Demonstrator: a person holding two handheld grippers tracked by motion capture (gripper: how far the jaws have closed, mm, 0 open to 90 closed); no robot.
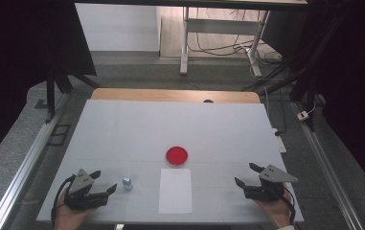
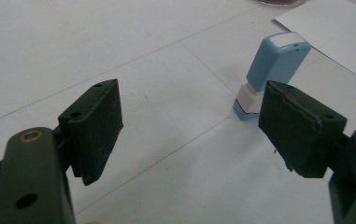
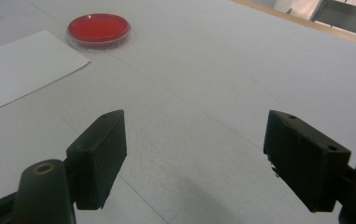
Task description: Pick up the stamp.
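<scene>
While both grippers wait wide and empty, the blue stamp (image 1: 127, 182) stands upright.
Left gripper (image 1: 102, 184) low left beside it, ready to grab; right gripper (image 1: 247, 175) low right, holding nothing.

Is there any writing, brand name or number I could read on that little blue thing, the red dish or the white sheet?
No readable text anywhere.
Small light-blue plastic stamp with a white band: its white top patch is blank or too blurred to tell.
Round clear dish with red filling: no label shows.
White rectangular paper sheet: blank.
</scene>
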